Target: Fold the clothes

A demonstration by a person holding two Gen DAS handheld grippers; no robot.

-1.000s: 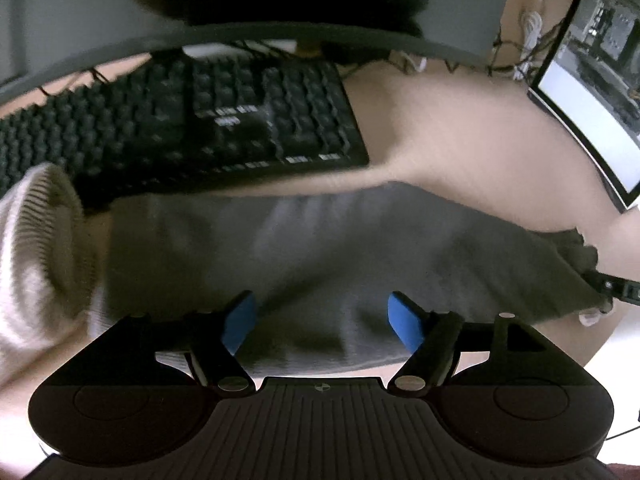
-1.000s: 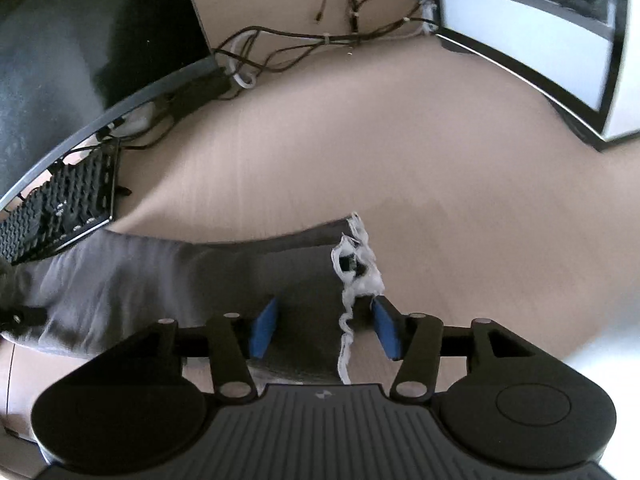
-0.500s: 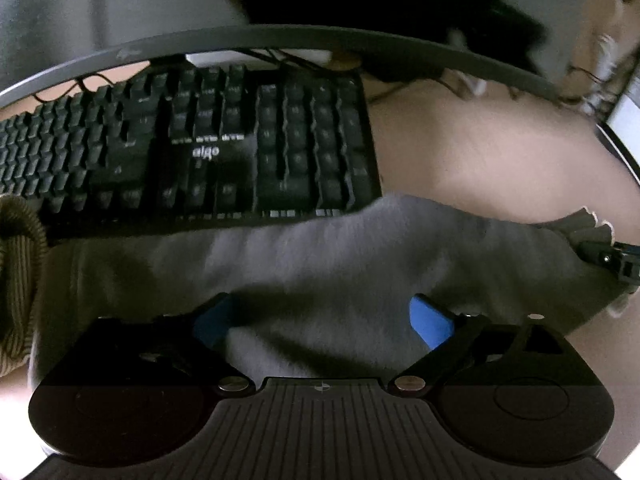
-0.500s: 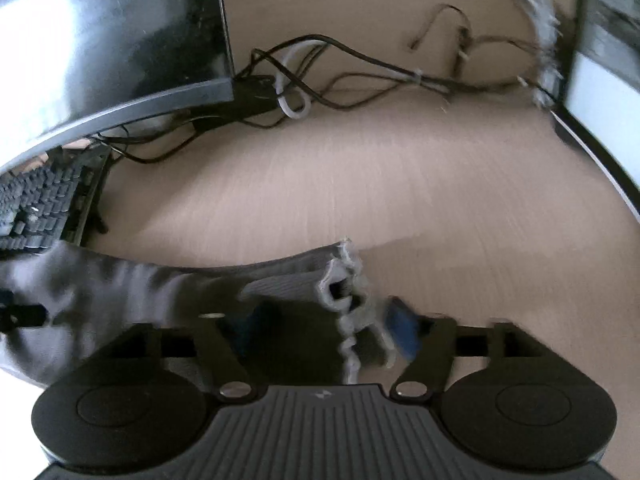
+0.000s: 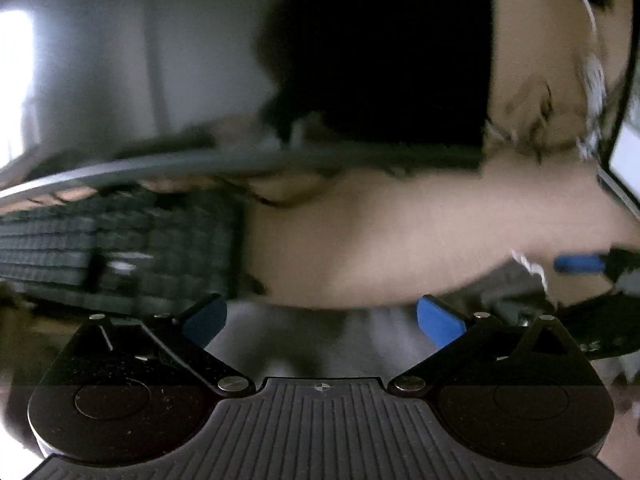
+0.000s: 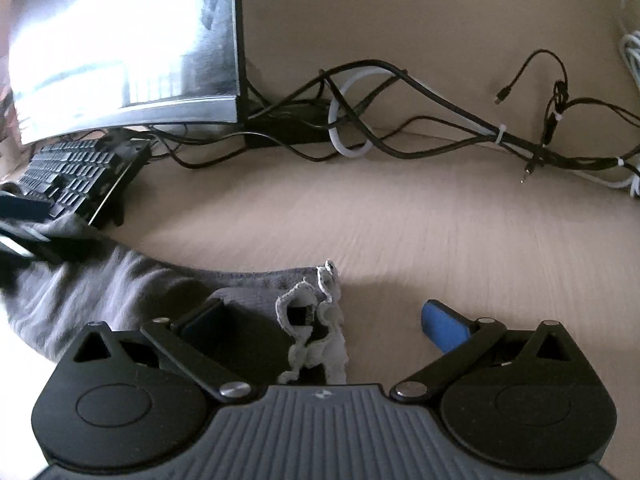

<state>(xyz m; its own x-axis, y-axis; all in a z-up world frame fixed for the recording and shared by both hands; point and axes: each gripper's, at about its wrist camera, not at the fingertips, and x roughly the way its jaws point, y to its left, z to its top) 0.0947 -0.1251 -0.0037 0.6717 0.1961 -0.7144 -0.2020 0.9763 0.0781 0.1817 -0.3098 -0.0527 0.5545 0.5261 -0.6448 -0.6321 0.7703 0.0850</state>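
Note:
A grey garment [image 6: 132, 292] lies in a long band on the wooden desk, its frayed white-edged end [image 6: 316, 320] bunched between my right fingers. My right gripper [image 6: 324, 320] is open wide, with the cloth end lying loose between the jaws. My left gripper [image 5: 320, 320] is open over the other part of the grey garment [image 5: 304, 340]; that view is blurred by motion. The right gripper's blue finger [image 5: 580, 264] shows at the right edge of the left wrist view.
A black keyboard [image 6: 80, 176] sits left of the garment under a curved monitor [image 6: 124, 44]. Tangled cables [image 6: 400, 128] run along the desk's back. A second monitor's edge [image 5: 624, 176] is at the right. Bare desk [image 6: 440, 232] lies ahead of the right gripper.
My right gripper has opened and let go of the garment's frayed end. My left gripper has swung right, so the keyboard slid left in its view, and its jaws stay open.

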